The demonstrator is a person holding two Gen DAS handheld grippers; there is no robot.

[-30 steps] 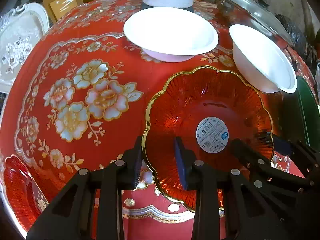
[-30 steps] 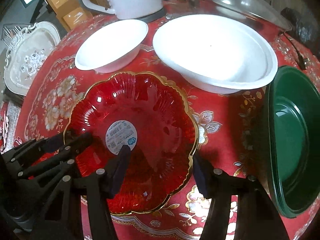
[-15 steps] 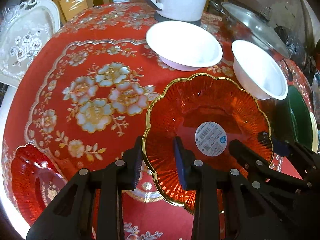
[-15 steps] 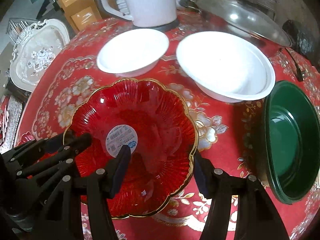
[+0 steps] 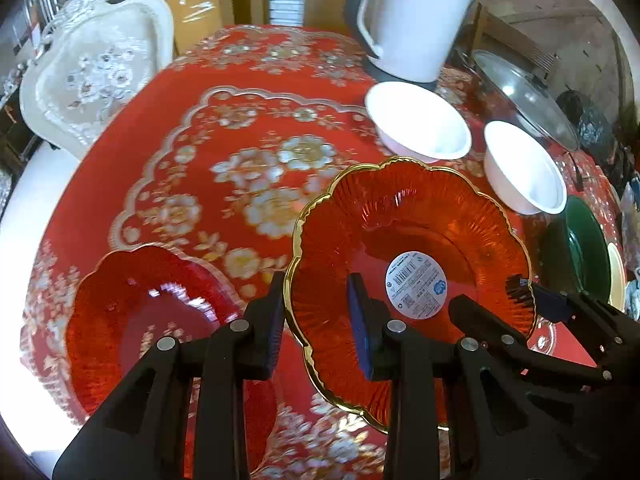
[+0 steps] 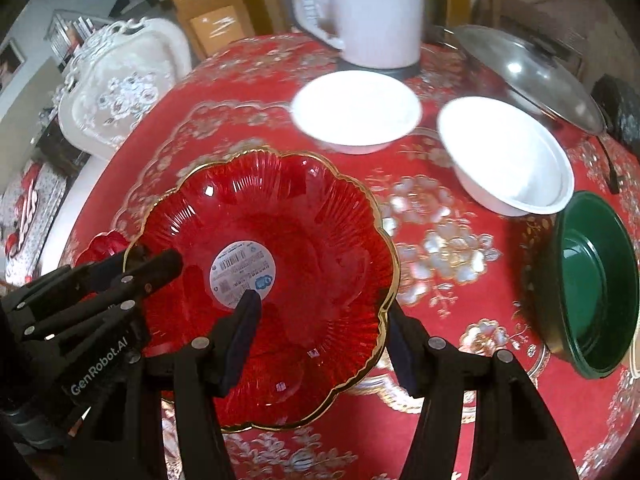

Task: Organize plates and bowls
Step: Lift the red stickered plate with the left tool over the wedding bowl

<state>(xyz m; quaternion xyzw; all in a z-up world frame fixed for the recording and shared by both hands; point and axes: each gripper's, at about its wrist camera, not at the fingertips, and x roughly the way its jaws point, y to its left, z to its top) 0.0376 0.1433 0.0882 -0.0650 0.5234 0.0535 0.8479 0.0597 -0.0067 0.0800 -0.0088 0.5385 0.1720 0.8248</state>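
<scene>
A red scalloped glass plate (image 5: 416, 240) with a gold rim and a round white label is held above the table by both grippers. My left gripper (image 5: 316, 320) is shut on its left rim. My right gripper (image 6: 320, 332) is shut on its right rim; the plate (image 6: 280, 240) fills that view. A second red glass plate (image 5: 140, 320) lies on the table below and to the left. Two white bowls (image 5: 420, 120) (image 5: 524, 168) and a green plate (image 6: 592, 284) sit to the right.
A white kettle (image 5: 408, 20) stands at the back of the red flowered tablecloth (image 5: 240, 140). A glass pot lid (image 5: 524, 96) lies at the back right. A white ornate chair (image 5: 92, 76) stands beyond the table's left edge.
Both grippers have lifted the gold-rimmed red plate up and moved it back and left. The second red plate has come further into the left wrist view.
</scene>
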